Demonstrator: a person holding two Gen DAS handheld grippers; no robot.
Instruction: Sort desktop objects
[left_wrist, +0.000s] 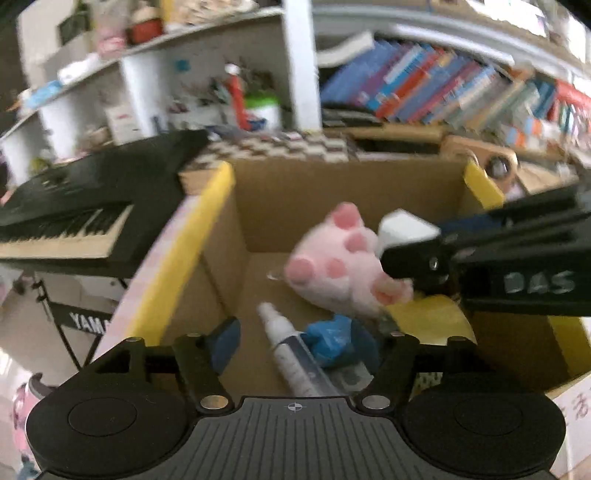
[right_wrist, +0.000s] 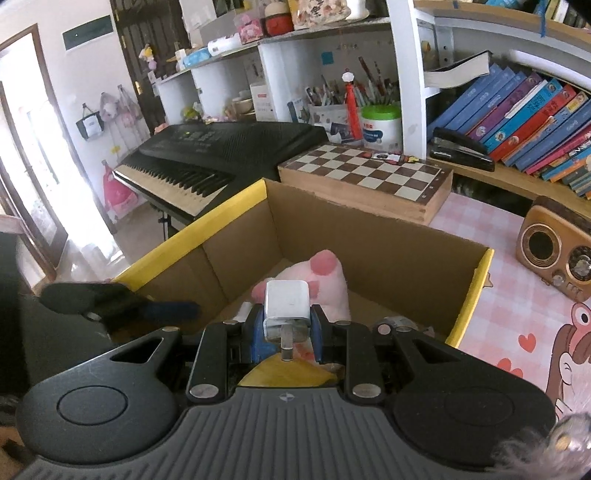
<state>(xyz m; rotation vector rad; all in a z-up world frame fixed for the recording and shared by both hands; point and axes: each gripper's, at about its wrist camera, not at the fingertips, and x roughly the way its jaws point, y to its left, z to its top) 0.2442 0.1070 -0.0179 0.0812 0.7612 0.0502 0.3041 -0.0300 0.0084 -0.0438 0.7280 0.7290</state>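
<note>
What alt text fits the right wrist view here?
The right tool grips a small white plug-in charger cube above an open brown cardboard box with yellow-taped edges holding a pink plush paw toy. A wooden chessboard sits behind.

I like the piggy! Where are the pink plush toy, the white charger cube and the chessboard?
Pink plush pig toy (left_wrist: 332, 262), left wrist view, its belly.
White plastic charger cube (right_wrist: 286, 304), right wrist view, top face.
Wooden chequered chessboard box (right_wrist: 364, 166), right wrist view, board top.

Box (right_wrist: 369, 236), radio (right_wrist: 557, 258) on tablecloth (right_wrist: 517, 325)
</note>
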